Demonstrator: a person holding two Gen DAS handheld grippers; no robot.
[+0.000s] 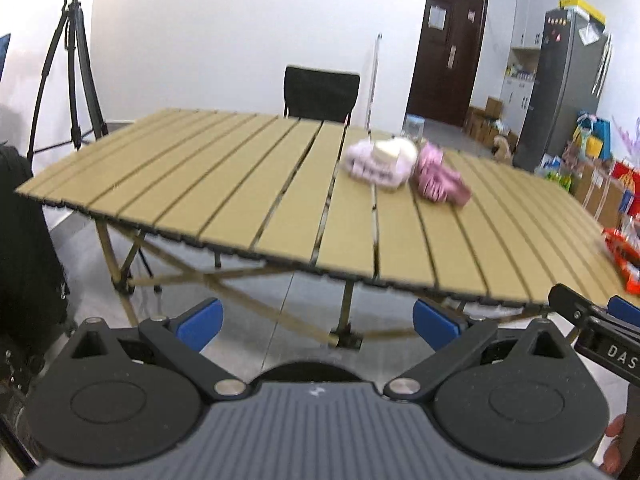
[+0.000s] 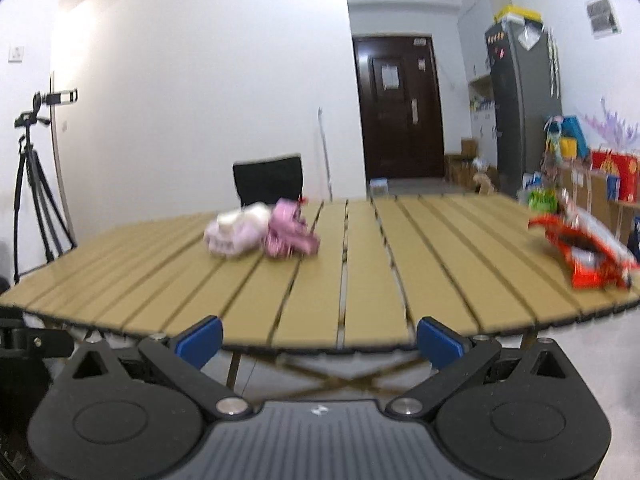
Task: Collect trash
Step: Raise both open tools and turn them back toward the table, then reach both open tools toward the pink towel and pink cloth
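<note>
- We see our left gripper with its blue-padded fingers spread wide, nothing between them, held off the near edge of the tan slatted folding table.
- Our right gripper is the same: blue pads wide apart, empty, just short of the table's near edge.
- Trash item one: a crumpled pale lilac-and-white wrapper, lying on the tabletop ahead and slightly right of the left gripper, well beyond its tips; in the right wrist view it sits ahead and to the left.
- Trash item two: a crumpled pink plastic wrapper, touching the pale one on its right side; from the right gripper it is ahead, a bit left of centre.
- Trash item three: a torn red-and-orange snack packet, far to the right of the right gripper, near the table's right edge; in the left view only its end shows at the frame's right side.
- All three are blurred, so we cannot read any print.
- Part of the right gripper's black body shows just to the right of the left one, with fingertips of a hand below it.
- Beyond the table's far edge: a black fabric chair back.
- Far left of both grippers: a black camera tripod against the white wall.
- Far right, past the table: a dark wooden door and a grey refrigerator.
- Stacked colourful boxes and bags sit at the far right.
</note>
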